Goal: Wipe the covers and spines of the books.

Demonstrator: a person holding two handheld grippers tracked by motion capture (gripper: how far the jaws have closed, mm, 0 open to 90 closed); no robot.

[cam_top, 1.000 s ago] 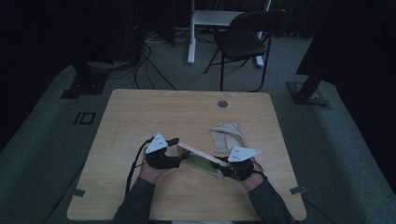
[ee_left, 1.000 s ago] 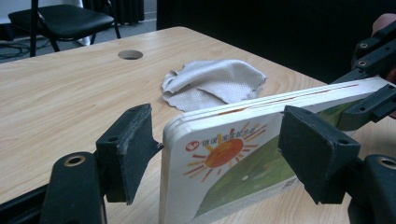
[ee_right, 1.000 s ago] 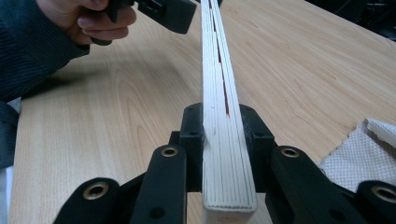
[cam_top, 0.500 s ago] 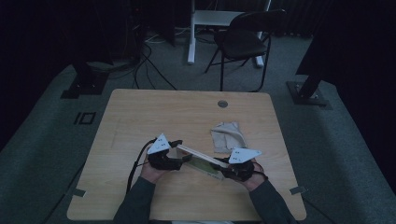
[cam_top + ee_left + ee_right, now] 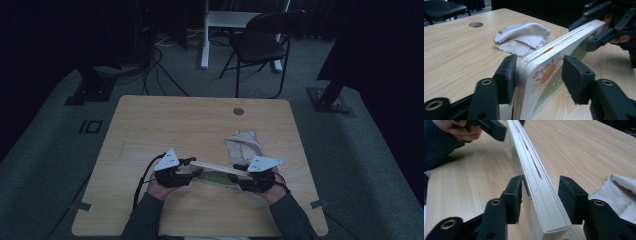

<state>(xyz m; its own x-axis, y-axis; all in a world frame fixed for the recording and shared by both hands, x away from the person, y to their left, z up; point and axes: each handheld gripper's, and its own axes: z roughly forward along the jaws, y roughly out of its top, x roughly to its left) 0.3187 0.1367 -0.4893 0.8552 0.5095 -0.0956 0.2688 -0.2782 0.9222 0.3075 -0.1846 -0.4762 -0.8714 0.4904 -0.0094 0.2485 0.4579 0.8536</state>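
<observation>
While the left gripper (image 5: 537, 75) closes its fingers around the board book (image 5: 554, 67), the right gripper (image 5: 540, 195) loosens, handing over.

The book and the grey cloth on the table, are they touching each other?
Cannot tell. In the left gripper view the book overlaps the cloth, hiding any gap.
</observation>
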